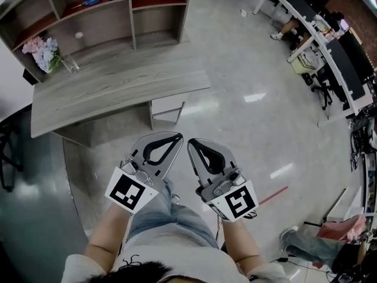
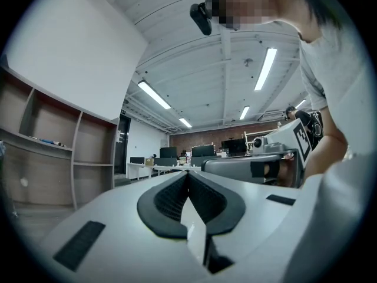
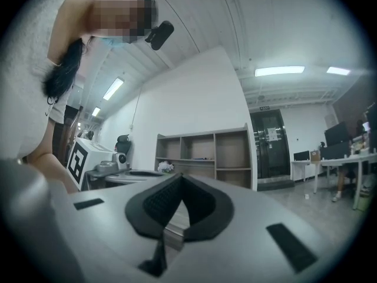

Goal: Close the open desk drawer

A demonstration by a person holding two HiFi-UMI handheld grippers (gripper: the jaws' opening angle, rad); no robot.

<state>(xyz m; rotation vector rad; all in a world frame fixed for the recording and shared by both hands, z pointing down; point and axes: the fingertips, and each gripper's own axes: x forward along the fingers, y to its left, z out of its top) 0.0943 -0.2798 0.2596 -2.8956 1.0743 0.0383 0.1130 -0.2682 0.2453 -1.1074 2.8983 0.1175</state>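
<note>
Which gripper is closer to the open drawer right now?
The left gripper, by the head view: its shut tip points almost at the drawer under the desk; the right gripper sits further right.

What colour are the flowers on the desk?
Pink and pale blue. The small bunch of flowers shows best in the head view.

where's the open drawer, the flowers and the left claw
open drawer (image 1: 167,106), head view, middle of the pulled-out part
flowers (image 1: 41,49), head view, the blooms
left claw (image 1: 177,137), head view, where its closed tips meet
</note>
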